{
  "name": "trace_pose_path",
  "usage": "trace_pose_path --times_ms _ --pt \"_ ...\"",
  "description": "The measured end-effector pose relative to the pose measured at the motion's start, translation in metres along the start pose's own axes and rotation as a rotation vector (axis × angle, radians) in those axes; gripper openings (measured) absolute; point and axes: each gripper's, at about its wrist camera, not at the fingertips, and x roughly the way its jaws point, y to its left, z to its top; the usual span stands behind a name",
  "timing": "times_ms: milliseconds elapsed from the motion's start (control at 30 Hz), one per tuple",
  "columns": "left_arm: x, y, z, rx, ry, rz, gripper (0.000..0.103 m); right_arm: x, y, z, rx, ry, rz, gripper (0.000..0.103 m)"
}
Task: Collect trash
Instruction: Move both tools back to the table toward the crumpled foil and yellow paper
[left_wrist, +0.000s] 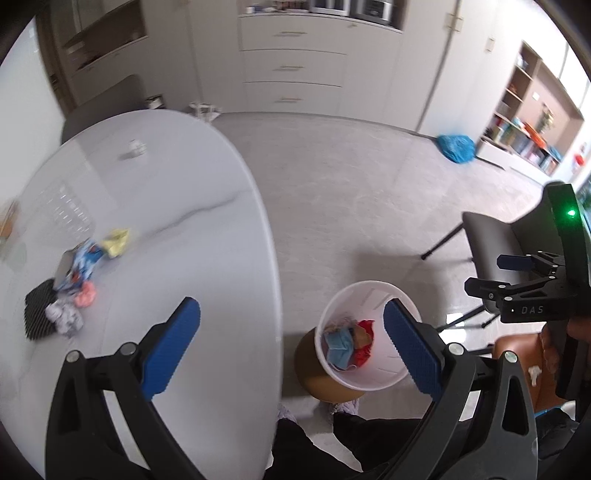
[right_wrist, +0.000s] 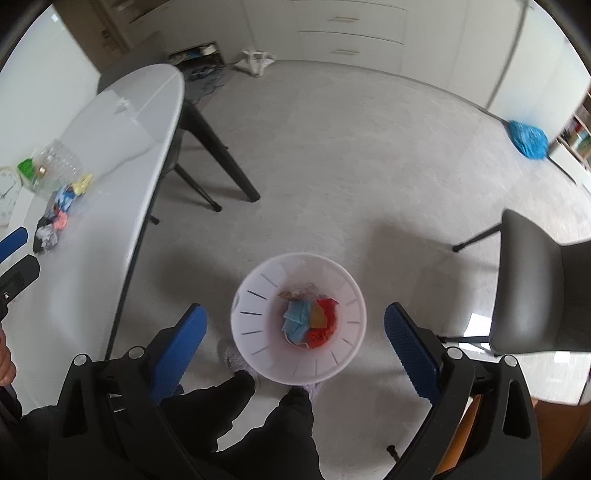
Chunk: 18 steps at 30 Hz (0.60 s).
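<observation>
Tongs (right_wrist: 295, 343) spread wide and empty above a white bin (right_wrist: 255, 325) holding blue and red scraps (right_wrist: 308, 319). More crumpled trash (right_wrist: 61, 214) lying on the bench (right_wrist: 110, 206) at left. Grey chair (right_wrist: 535, 288) standing at right.

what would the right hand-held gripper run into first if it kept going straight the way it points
Most likely the white bin on the floor: the open, empty right hand-held gripper points steeply down at its mouth, so it would probably meet the trash inside. Depth is unclear.

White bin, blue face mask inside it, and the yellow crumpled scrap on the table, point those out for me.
White bin (right_wrist: 255, 334): right wrist view, inner wall, left side.
Blue face mask (right_wrist: 295, 318): right wrist view, middle of the mask.
Yellow crumpled scrap (left_wrist: 116, 242): left wrist view, middle of the wad.
</observation>
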Motion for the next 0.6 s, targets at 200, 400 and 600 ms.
trace_pose_path --times_ms 200,400,600 --pt "-0.010 0.040 -0.006 -0.106 -0.012 0.062 0.095 0.003 0.038 0.017 -0.086 -0.010 0.038 0.096" --pt "-0.017 0.083 -0.017 -0.194 -0.012 0.146 0.095 0.010 0.085 0.034 -0.173 -0.008 0.093 0.096" --pt "-0.023 0.129 -0.030 -0.302 -0.015 0.200 0.095 0.015 0.136 0.049 -0.262 -0.003 0.145 0.096"
